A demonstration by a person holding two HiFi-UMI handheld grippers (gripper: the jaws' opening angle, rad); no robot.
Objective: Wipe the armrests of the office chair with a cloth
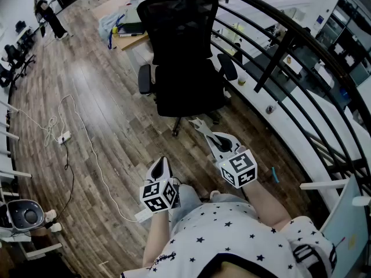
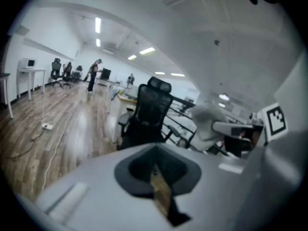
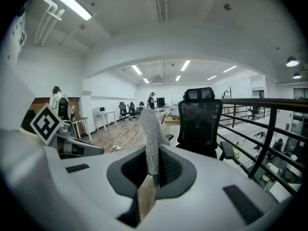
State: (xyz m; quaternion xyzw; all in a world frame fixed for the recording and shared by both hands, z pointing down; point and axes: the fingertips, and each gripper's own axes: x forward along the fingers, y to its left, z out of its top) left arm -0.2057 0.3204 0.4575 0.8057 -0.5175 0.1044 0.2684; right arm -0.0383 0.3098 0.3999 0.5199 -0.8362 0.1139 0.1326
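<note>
Right claw [image 3: 147, 189] clenched on one end of the cloth [image 3: 149, 134], which is judged light, soft and floppy, so the hold looks adequate. Left claw [image 2: 161, 191] closed, empty. Chair [image 1: 185, 68] stands ahead, its armrests [image 1: 145, 79] well apart from the cloth.

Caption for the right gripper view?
Right gripper shut on a grey cloth, facing the black office chair beside a railing.

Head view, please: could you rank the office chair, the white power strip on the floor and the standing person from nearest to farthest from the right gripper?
1. Office chair, just ahead of the right gripper, which holds the cloth.
2. Power strip, well off to the left.
3. Standing person, far back at the upper left.
</note>
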